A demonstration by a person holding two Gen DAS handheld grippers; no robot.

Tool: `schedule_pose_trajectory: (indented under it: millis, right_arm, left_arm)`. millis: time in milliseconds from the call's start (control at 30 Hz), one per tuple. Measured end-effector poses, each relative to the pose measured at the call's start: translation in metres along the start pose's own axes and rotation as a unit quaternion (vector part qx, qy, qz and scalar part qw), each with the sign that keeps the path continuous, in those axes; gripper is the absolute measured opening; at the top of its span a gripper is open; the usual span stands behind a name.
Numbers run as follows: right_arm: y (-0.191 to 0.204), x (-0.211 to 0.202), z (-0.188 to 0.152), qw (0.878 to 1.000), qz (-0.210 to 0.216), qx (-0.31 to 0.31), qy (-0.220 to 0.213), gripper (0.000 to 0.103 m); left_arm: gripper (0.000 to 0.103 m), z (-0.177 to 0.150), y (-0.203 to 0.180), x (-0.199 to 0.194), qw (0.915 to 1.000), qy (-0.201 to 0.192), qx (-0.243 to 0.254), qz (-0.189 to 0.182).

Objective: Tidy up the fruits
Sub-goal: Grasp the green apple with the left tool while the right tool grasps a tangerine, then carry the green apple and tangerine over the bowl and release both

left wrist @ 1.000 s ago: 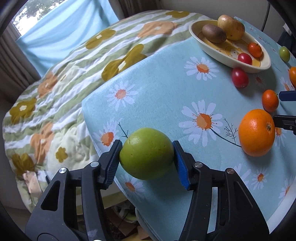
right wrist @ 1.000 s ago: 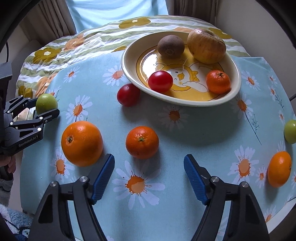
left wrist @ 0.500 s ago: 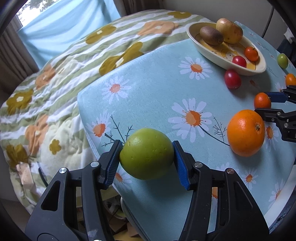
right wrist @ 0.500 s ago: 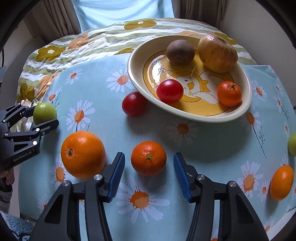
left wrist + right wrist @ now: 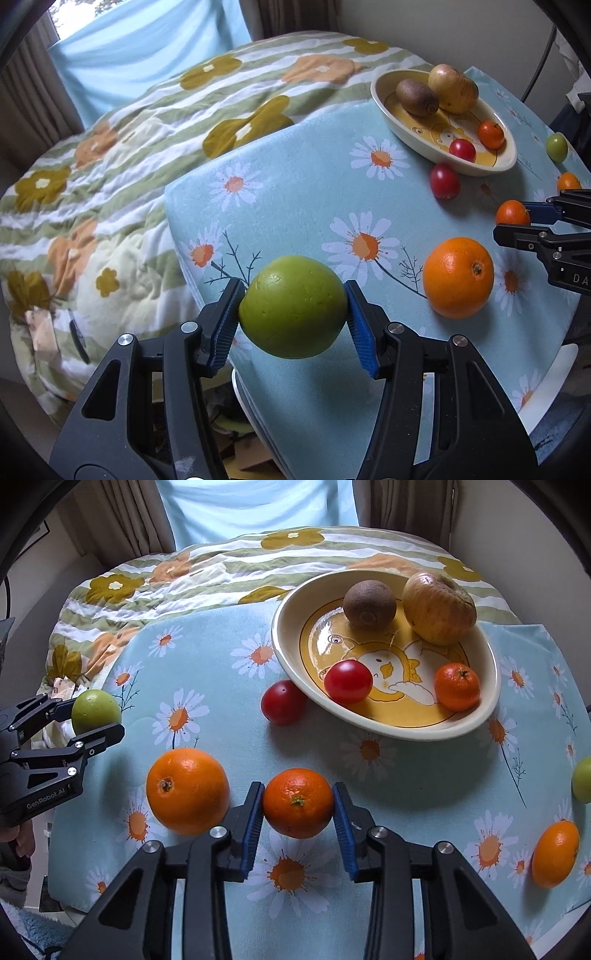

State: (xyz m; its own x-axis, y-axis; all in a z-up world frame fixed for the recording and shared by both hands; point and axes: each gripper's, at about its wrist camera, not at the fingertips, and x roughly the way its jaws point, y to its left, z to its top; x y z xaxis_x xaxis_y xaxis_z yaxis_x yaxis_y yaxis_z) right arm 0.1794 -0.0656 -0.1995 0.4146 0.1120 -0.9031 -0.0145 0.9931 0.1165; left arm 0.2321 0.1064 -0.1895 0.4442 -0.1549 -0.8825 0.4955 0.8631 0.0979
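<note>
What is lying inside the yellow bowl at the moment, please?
Inside the yellow bowl lie a kiwi, a yellowish apple, a red tomato and a small mandarin. The fruits cover parts of its duck picture; what lies beneath them cannot be seen.

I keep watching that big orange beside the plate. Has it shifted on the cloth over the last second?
No. In the right wrist view the big orange sits by the same daisy on the cloth; only the right hand-held gripper closed around the small orange.

Soft window daylight; fisheye edges perhaps blurred.
</note>
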Motion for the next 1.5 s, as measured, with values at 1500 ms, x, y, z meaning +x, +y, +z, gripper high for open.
schedule_pose_trajectory:
  millis: [1500]
  right_arm:
    - [-0.156, -0.059, 0.082, 0.993, 0.056, -0.085, -0.061, 0.034]
  left_arm:
    - [0.059, 0.151, -0.121, -0.007, 0.9877, -0.07, -0.14, 0.005]
